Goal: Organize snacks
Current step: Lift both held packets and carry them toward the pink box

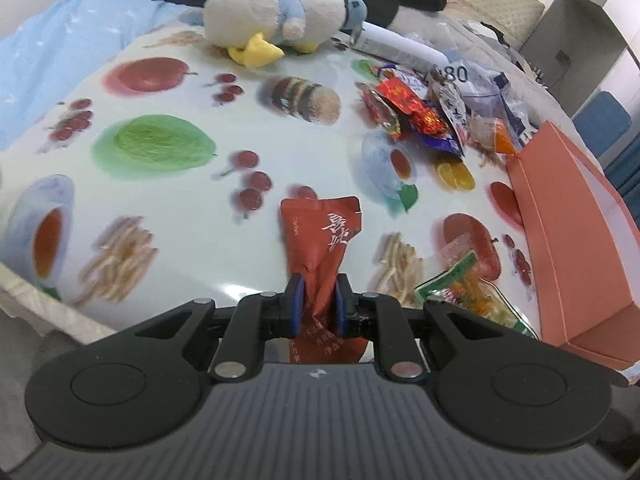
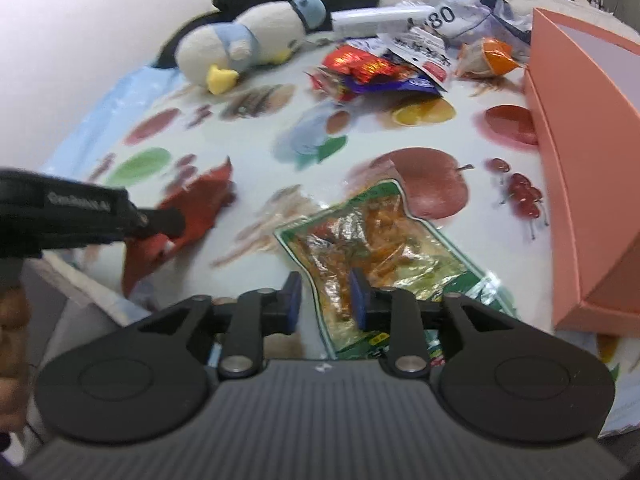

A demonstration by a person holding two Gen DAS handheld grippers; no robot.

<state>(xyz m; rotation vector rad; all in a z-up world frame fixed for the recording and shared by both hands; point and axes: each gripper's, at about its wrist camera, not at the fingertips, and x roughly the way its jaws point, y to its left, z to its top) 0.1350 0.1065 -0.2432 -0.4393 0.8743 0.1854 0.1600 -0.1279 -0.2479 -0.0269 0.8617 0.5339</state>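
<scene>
My left gripper (image 1: 318, 294) is shut on a dark red snack packet (image 1: 320, 236) with white characters, held just above the fruit-print tablecloth (image 1: 168, 200); it also shows at the left in the right wrist view (image 2: 200, 204). My right gripper (image 2: 325, 300) is open, its fingers straddling the near end of a green-edged clear packet of orange snacks (image 2: 376, 240), which lies flat on the cloth. That packet also shows in the left wrist view (image 1: 468, 288). A pile of mixed snack packets (image 1: 424, 116) lies at the far right; it also shows in the right wrist view (image 2: 384, 68).
An open salmon-pink box (image 1: 576, 240) stands along the right side, also in the right wrist view (image 2: 588, 152). A plush penguin (image 1: 276, 16) lies at the back, next to a white tube (image 1: 400, 46). Dark clothing and plastic bags lie behind.
</scene>
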